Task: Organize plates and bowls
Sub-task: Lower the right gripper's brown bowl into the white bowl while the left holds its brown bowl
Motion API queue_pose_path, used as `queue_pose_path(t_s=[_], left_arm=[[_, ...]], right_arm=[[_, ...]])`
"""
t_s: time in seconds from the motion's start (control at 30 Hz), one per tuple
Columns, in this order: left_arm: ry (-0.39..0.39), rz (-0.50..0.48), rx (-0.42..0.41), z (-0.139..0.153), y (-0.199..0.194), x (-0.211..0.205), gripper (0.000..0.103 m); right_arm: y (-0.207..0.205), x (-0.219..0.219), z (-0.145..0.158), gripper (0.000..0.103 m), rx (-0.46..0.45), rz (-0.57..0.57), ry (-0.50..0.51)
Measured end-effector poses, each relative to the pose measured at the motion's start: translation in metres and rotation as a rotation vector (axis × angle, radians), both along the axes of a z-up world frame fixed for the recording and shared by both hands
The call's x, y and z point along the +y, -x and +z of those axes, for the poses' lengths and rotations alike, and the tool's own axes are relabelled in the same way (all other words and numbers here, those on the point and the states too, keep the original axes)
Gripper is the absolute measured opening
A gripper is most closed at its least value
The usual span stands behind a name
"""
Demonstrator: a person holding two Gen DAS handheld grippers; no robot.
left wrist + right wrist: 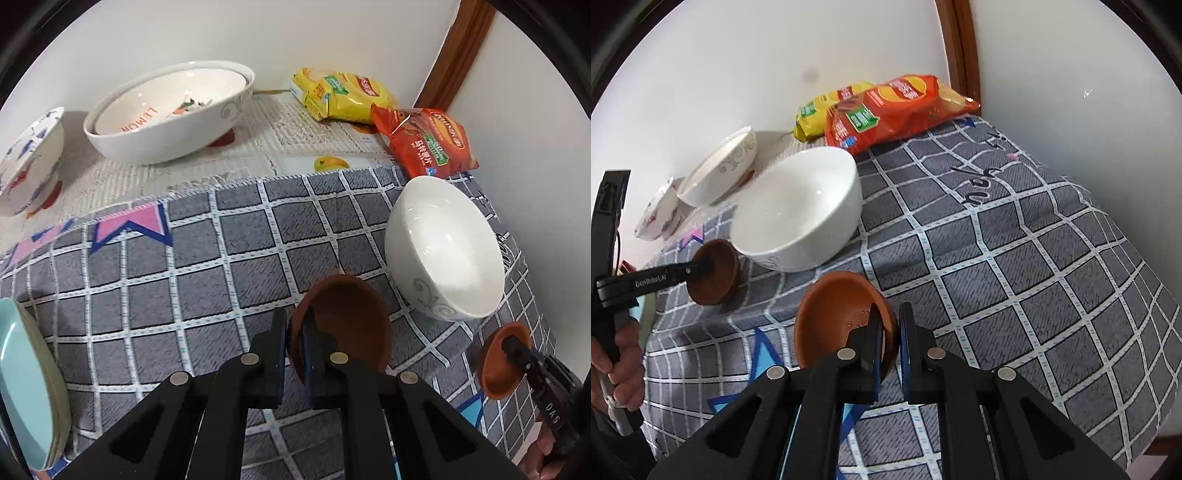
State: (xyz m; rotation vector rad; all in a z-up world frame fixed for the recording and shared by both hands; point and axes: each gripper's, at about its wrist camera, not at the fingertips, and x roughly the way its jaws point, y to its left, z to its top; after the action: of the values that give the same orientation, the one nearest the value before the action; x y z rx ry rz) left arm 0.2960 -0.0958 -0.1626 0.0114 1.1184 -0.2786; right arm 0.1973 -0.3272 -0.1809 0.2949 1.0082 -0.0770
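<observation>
- Two small brown dishes are in my grip, one per hand, both low over the grey checked cloth on the table.
- Nearest, my left gripper is pinched on the rim of the darker brown dish: one finger sits inside the rim and one outside, with the dish tilted up on edge.
- My right gripper is pinched the same way on the orange-brown dish, rim between the pads. In the left view this dish hangs to the right of the darker one and well apart from it.
- As I judge it, the coming move turns on this: the two dishes lie side by side, so nesting them means bringing one across over the other. Both are empty.
- Just beyond both dishes stands the plain white bowl, upright and empty, closer to my right hand than to my left.
- At my left edge is a stack of pale blue-green plates.
- Farther back, a large white bowl holds a smaller bowl lettered LEMON, with scraps I cannot identify inside.
- Left of that sits a blue-flowered bowl.
- Farthest, by the wall, lie a yellow snack bag and a red snack bag.
</observation>
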Motion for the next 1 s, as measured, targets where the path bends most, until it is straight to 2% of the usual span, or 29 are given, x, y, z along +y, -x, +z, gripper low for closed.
queue_pose_path(t_s=[0.27, 0.5, 0.77, 1.0], left_arm=[[0.008, 0.039, -0.044, 0.028, 0.008, 0.024, 0.008], [0.010, 0.094, -0.076, 0.046, 0.011, 0.057, 0.008], [0.018, 0.139, -0.081, 0.049, 0.008, 0.084, 0.008], [0.030, 0.134, -0.073, 0.042, 0.001, 0.084, 0.008]], right_arm=[[0.004, 0.003, 0.039, 0.008, -0.070, 0.004, -0.006], [-0.024, 0.017, 0.064, 0.008, -0.109, 0.028, 0.015], [-0.064, 0.040, 0.052, 0.008, -0.078, 0.059, 0.032], [-0.089, 0.047, 0.036, 0.008, -0.038, 0.058, 0.071]])
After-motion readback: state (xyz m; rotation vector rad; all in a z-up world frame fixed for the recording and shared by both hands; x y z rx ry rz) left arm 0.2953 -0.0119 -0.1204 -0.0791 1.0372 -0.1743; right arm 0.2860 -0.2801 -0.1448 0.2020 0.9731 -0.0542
